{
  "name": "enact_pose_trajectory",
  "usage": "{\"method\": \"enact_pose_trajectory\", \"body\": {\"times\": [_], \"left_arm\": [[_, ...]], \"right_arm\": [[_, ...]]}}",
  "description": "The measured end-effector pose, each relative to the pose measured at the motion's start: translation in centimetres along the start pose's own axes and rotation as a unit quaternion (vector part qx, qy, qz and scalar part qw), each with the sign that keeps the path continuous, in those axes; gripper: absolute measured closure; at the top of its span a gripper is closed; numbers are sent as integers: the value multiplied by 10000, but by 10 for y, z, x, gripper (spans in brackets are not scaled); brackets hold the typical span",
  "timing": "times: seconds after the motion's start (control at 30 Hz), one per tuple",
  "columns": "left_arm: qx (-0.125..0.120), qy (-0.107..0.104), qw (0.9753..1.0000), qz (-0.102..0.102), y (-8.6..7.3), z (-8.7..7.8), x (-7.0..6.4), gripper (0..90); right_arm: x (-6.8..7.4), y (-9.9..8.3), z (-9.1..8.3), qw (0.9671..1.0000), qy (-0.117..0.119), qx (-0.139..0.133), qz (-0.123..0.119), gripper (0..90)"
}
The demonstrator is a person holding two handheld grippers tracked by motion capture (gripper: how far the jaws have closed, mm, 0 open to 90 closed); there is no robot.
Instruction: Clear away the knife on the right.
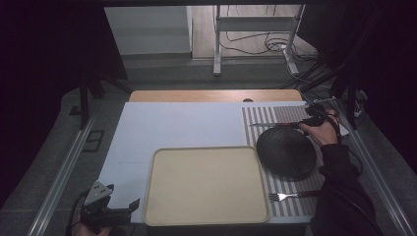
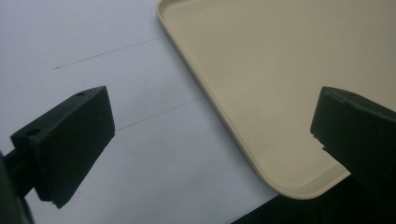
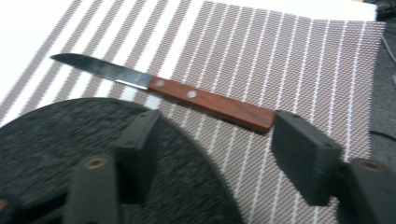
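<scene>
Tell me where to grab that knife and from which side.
Grip the knife by its wooden handle, coming down from above with the open right gripper straddling it crosswise. It lies flat on the striped placemat, handle end nearest the jaws, blade pointing away.

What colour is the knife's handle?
Reddish-brown wood with two metal rivets on the knife, clearest in the right gripper view.

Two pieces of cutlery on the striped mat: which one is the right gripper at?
The wooden-handled knife, at the mat's far end beyond the black plate; the fork lies near the front edge.
</scene>
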State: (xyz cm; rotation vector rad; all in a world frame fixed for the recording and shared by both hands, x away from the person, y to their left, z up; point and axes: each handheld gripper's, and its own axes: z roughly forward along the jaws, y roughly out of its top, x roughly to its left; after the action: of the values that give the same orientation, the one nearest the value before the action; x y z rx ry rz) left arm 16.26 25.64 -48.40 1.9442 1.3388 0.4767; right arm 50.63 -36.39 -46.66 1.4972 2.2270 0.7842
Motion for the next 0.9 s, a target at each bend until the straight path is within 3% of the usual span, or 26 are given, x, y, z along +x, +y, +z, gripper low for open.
{"method": "enact_pose_trajectory", "body": {"times": [0.27,0.6,0.9], "left_arm": [[26,-4,10000,45,1,1,-1,0],[46,-1,10000,77,1,1,-1,0],[54,10,9999,119,1,1,-2,0]], "right_arm": [[-14,7,14,9998,-118,98,-117,895],[-23,17,39,9992,-326,139,-200,900],[-27,9,44,9990,-233,352,-146,900]]}}
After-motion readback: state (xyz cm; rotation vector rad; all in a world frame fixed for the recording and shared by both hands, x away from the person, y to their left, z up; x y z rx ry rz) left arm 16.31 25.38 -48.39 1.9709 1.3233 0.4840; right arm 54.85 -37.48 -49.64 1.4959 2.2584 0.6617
